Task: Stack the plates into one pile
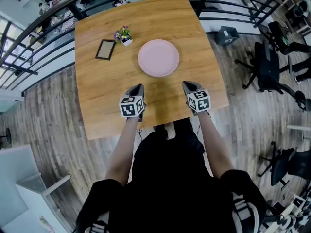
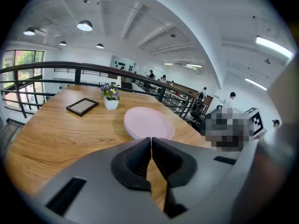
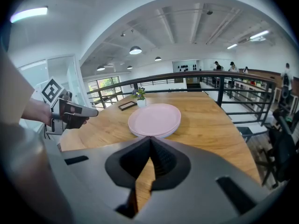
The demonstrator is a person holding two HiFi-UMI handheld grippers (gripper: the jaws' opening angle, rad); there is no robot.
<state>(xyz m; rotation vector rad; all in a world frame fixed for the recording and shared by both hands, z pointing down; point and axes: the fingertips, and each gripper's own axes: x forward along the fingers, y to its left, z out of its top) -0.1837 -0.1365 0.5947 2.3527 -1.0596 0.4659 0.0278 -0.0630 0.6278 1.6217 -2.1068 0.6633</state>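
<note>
Head view: the pile of pink plates [image 1: 158,58] sits about the middle of the table [image 1: 97,101], clear of every edge. Toward the left edge lie a small picture frame [image 1: 105,49] and a potted flower [image 1: 124,36], the pot near the pile. The left gripper [image 1: 138,87] and the right gripper [image 1: 186,84] hover over the near edge. Both have their jaws closed together on nothing, apart from the plates.

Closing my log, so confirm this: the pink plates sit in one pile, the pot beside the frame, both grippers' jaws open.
Not open: the left gripper and right gripper have shut, empty jaws, as each gripper view shows. The plates are in one pile, the pot beside the frame.
</note>
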